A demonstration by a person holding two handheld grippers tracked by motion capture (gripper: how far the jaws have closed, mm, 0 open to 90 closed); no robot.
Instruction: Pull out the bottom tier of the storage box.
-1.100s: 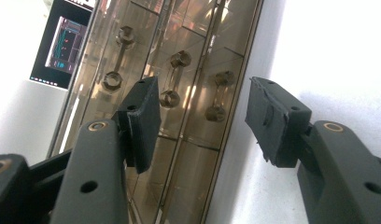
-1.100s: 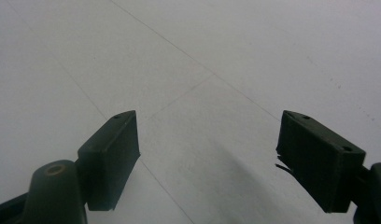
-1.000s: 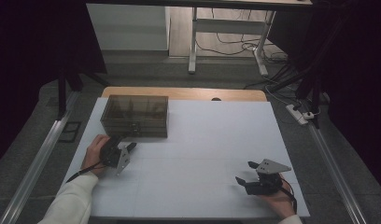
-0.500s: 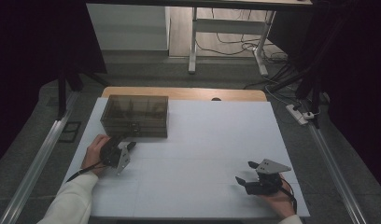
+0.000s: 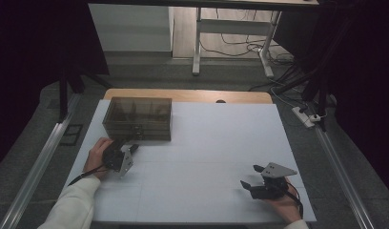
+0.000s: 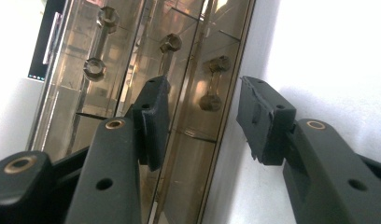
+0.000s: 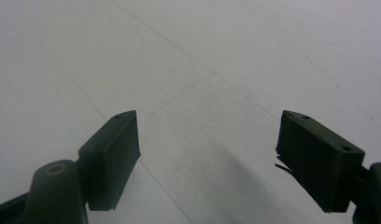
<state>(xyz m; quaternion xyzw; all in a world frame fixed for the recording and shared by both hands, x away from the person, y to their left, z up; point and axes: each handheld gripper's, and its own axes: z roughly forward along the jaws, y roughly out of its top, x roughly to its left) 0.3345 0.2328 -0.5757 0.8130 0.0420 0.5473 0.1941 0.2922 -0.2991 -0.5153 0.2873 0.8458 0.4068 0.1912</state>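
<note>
On our left, a metal rail (image 5: 37, 157) runs along the grey floor beside the white table (image 5: 207, 157). Our left gripper (image 5: 130, 149) rests at the front of the smoky drawer box (image 5: 138, 118); its jaws have just been closing and stand half open around the lowest drawer's knob (image 6: 210, 101) without pressing it. Farther right, our right gripper (image 5: 250, 179) hovers wide open and empty over bare tabletop, cables (image 5: 278, 81) beyond.
</note>
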